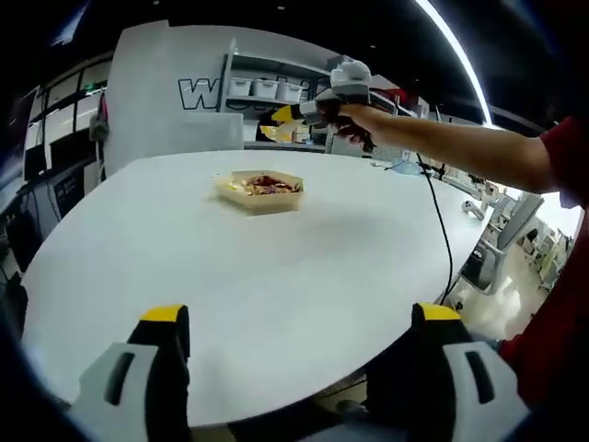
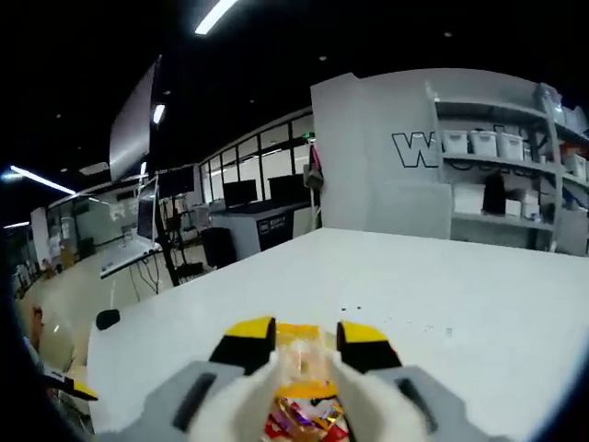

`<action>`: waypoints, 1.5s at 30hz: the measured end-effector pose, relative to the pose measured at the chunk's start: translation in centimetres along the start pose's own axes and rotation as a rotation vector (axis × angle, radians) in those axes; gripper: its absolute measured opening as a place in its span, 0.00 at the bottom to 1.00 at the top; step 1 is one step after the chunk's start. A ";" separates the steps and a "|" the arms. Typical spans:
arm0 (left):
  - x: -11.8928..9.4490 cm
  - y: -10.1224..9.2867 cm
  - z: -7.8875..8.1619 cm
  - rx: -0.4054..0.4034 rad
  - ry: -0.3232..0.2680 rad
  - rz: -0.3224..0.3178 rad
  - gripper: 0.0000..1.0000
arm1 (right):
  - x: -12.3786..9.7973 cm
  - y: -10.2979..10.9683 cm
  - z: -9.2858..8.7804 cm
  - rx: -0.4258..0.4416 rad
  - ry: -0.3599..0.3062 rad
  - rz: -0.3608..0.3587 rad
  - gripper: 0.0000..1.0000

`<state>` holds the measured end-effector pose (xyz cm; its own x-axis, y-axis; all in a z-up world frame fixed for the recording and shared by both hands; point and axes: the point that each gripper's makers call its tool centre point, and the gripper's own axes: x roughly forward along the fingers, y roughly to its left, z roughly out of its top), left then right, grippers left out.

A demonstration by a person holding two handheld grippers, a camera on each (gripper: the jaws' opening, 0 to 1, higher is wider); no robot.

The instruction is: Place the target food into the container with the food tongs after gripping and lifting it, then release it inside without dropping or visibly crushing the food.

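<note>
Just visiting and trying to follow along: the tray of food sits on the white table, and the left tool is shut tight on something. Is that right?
Not quite. The left tool is open and holds nothing, its jaws wide apart over the white table, as the left gripper view shows. The tray of food does sit on the table.

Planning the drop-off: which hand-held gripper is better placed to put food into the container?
Right hand-held gripper: it holds a wrapped food item between its jaws. Left hand-held gripper is open, far from the container.
</note>
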<state>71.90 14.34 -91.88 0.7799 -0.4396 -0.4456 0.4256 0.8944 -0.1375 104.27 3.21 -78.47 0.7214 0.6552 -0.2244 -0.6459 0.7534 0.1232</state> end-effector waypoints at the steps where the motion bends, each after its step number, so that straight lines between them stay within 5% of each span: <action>1: 0.0 0.0 -0.1 -0.001 0.003 0.000 0.98 | 0.0 -0.1 0.2 0.005 -0.013 -0.002 0.24; 14: 0.2 -0.3 -0.1 0.002 0.002 -0.008 0.98 | -0.8 -0.4 -0.3 -0.013 -0.006 -0.016 0.23; 26: 0.3 -0.8 0.2 0.008 -0.007 -0.021 0.98 | -2.8 -0.3 1.0 -0.023 -0.021 -0.024 0.24; 30: 0.3 -1.1 0.6 0.011 -0.013 -0.029 0.98 | -3.6 -0.1 1.0 -0.106 -0.013 -0.036 0.24; 45: 0.0 -2.3 0.6 0.034 -0.011 -0.045 0.98 | -6.3 2.5 -0.4 -0.208 -0.014 -0.023 0.24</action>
<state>71.17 12.21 -91.06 0.7644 -0.4802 -0.4301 0.4754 0.8705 -0.1270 98.03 0.93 -77.19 0.7389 0.6398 -0.2111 -0.6660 0.7412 -0.0847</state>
